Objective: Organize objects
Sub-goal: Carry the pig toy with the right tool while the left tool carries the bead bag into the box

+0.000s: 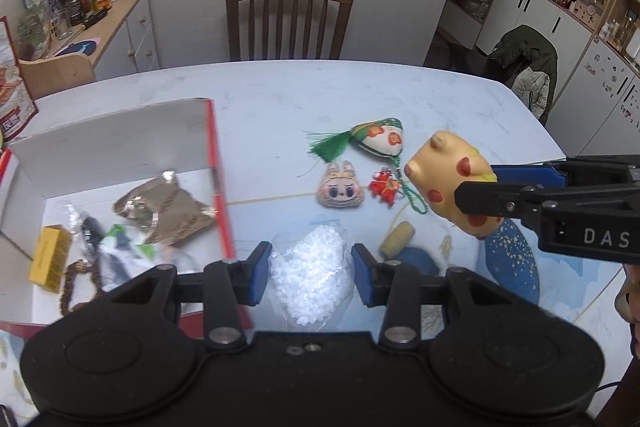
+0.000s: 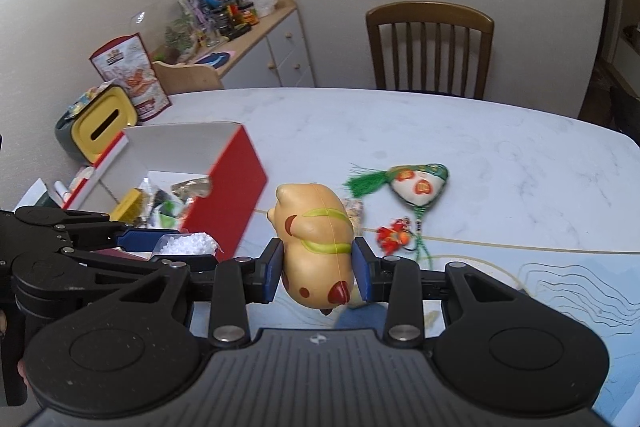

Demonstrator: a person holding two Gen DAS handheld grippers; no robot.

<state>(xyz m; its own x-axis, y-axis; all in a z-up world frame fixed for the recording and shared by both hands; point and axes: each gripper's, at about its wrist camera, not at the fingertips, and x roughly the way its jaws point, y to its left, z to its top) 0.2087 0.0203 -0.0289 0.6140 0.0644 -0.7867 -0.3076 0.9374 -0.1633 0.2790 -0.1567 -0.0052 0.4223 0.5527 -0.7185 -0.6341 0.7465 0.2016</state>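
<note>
My left gripper [image 1: 311, 255] is shut on a clear bag of white beads [image 1: 310, 283], which hangs above the table just right of the red box [image 1: 120, 135]. My right gripper [image 2: 318, 247] is shut on a tan squishy animal toy [image 2: 316, 223] with red spots and a green stripe, held in the air. The left wrist view shows that toy [image 1: 440, 171] at the right, with the right gripper [image 1: 476, 183] behind it. The right wrist view has the left gripper [image 2: 160, 247] and its beads [image 2: 186, 243] beside the box [image 2: 232, 187]. The box holds several small items.
On the white table [image 1: 280, 99] lie a green tasselled sachet [image 1: 380, 139], a plush face charm [image 1: 341, 187], a red charm [image 1: 383, 187] and a cork-like cylinder [image 1: 396, 238]. A wooden chair [image 1: 289, 23] stands at the far side. A yellow-lidded bin [image 2: 102, 123] sits behind the box.
</note>
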